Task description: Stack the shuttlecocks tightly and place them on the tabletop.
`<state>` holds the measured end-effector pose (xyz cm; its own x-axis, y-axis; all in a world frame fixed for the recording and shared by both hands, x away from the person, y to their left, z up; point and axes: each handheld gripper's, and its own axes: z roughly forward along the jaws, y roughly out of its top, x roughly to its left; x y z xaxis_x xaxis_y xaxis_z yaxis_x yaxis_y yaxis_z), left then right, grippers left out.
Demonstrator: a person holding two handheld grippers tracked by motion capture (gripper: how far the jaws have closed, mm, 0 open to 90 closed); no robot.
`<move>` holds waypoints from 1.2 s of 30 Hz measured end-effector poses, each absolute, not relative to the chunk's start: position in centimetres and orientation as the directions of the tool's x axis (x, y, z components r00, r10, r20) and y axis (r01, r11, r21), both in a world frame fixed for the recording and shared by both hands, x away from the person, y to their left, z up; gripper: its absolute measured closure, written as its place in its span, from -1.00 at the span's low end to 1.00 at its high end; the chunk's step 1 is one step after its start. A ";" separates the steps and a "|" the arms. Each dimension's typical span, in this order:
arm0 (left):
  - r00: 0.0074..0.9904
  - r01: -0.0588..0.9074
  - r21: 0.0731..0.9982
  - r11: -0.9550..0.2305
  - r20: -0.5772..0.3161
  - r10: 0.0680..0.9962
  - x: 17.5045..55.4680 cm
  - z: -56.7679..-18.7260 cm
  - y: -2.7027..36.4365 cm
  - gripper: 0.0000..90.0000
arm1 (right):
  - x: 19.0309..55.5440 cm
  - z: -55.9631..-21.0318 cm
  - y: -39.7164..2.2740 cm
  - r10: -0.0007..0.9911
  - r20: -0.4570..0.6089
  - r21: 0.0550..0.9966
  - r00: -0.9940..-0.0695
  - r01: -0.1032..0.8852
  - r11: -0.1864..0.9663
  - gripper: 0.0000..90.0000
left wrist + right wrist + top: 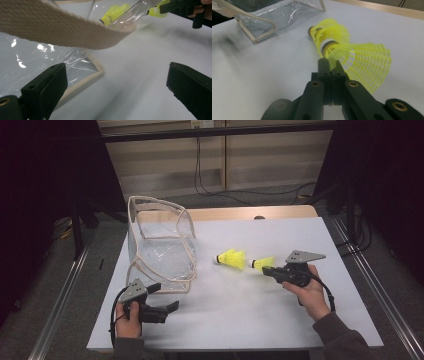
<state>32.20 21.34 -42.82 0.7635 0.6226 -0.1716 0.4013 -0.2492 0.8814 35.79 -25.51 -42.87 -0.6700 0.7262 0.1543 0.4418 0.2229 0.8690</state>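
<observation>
From above, my right gripper (270,270) pinches one yellow mesh shuttlecock (262,263); a second shuttlecock (231,258) lies just beyond it on the matte white tabletop (240,320). My left gripper (167,296) sits spread beside the clear plastic bag (161,251).

In the left gripper view, the bag's woven beige strap (62,30) arcs above my parted jaws.

In the right gripper view, my jaws clamp the shuttlecock's lattice skirt (362,62).

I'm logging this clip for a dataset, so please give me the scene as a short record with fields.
surface: white table
bag: clear, cloth-trimmed bag, at left
shuttlecocks: two yellow; one lying on the table, the other shuttlecock pinched by its skirt
right gripper: shut on the skirt
left gripper: open, beside the bag, holding nothing
</observation>
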 end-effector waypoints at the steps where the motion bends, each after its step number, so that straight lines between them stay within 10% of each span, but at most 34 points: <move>1: 0.764 0.401 0.882 -0.249 -0.172 0.622 32.2 -42.8 21.4 -0.92 | 35.9 -42.9 -25.5 0.725 0.155 0.869 -0.671 0.442 0.223 0.98; 36: 0.764 0.403 0.880 -0.251 -0.172 0.622 32.2 -42.9 21.3 -0.92 | 37.4 -43.5 -25.2 0.754 0.150 0.870 -0.639 0.448 0.207 0.99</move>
